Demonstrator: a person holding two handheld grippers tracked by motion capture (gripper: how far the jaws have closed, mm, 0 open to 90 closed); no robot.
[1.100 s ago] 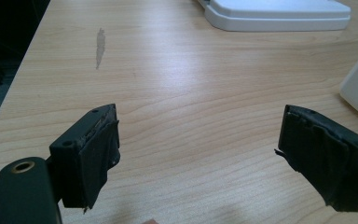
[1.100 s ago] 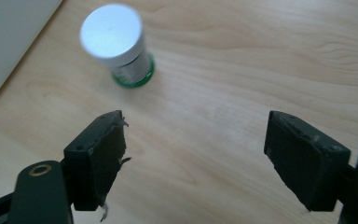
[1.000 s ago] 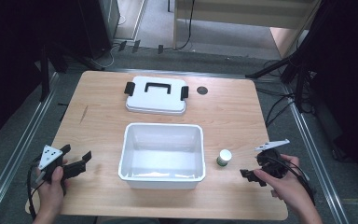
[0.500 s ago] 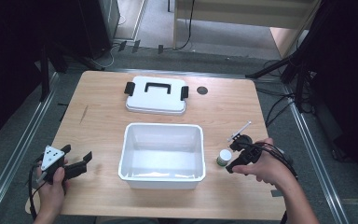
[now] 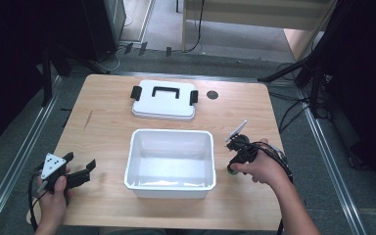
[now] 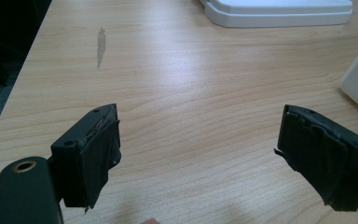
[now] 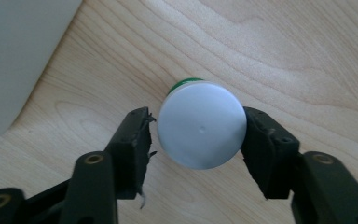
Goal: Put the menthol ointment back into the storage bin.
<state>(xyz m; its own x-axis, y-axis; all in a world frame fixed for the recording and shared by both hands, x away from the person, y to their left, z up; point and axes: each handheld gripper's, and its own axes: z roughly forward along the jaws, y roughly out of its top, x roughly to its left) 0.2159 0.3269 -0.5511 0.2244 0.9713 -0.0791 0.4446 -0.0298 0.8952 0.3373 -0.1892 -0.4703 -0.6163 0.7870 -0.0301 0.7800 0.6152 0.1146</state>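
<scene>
- The right gripper (image 7: 196, 135) points down over a small white-capped jar (image 7: 201, 130) with a green base; its jaws have just been closing and now sit against both sides of the cap.
- The jar stands on the tabletop (image 5: 107, 122) near its right edge, just beside the right wall of the open white bin (image 5: 170, 183).
- The left gripper (image 6: 200, 154) rests near the front-left corner, jaws wide apart with nothing between them.
- The white lid (image 5: 164, 100) lies toward the back edge.
</scene>
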